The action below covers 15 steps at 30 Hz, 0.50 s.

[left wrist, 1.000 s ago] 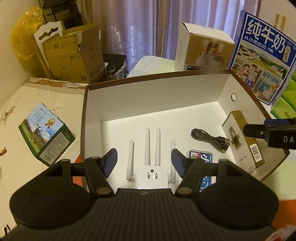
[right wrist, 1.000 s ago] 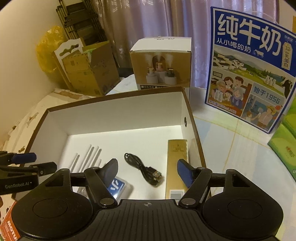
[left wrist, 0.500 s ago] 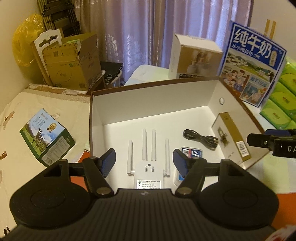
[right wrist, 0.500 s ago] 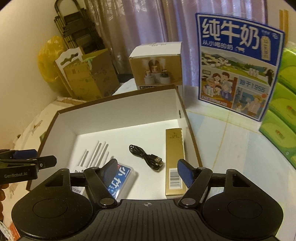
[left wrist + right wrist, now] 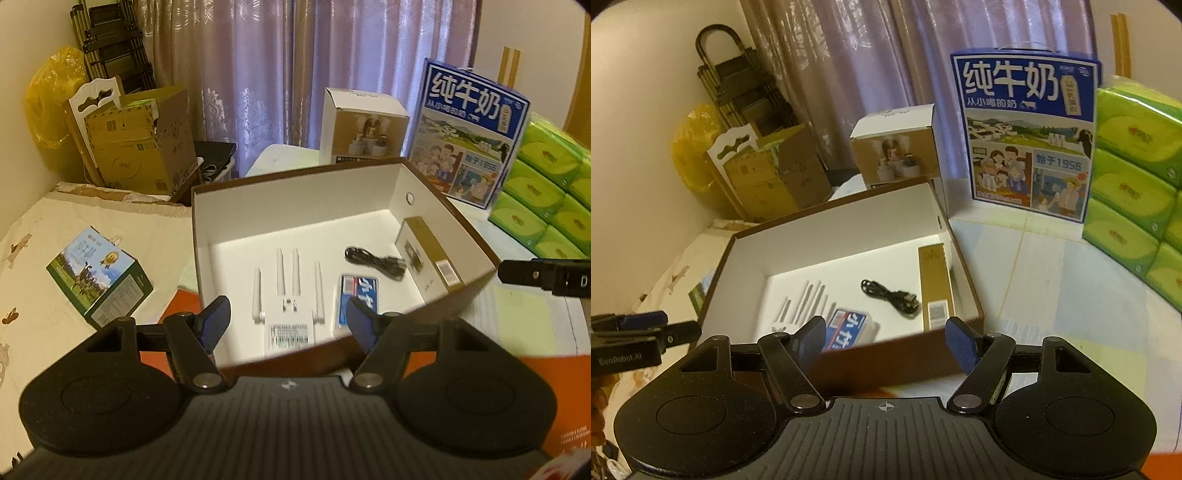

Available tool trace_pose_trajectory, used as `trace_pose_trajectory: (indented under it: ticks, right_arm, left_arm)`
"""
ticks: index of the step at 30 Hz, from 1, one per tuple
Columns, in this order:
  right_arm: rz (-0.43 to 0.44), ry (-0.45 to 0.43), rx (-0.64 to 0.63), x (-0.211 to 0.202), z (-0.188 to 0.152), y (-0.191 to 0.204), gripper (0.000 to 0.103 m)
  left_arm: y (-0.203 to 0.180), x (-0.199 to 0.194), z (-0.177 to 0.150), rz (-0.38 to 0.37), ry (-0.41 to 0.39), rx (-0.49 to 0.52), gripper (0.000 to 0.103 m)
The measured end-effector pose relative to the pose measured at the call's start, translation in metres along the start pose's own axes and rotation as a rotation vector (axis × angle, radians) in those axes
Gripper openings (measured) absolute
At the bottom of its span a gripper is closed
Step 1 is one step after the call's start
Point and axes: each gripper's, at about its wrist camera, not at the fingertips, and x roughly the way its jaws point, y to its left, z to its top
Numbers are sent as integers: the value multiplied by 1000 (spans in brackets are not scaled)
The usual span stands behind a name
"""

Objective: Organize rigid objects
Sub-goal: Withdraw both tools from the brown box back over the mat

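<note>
A brown box with a white inside stands open on the table. In it lie a white wifi repeater with antennas, a blue and white card case, a black cable and a long gold box. My left gripper is open and empty at the box's near rim. My right gripper is open and empty at the box's near right corner.
A green milk carton box lies left of the brown box. A blue milk carton, a humidifier box and green tissue packs stand behind and right. Cardboard boxes sit at the back left.
Both grippers have pulled back and up from inside the box to its near rim, staying open and empty. The things in the box have not moved.
</note>
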Motion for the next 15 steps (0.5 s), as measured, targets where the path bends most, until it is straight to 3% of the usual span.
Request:
trace_pose_trajectory:
  ticks: [15]
  right_arm:
    - [11,0,19,-58,-47,3,68]
  left_arm:
    - [-6,-52,-55,-32,20,15,66]
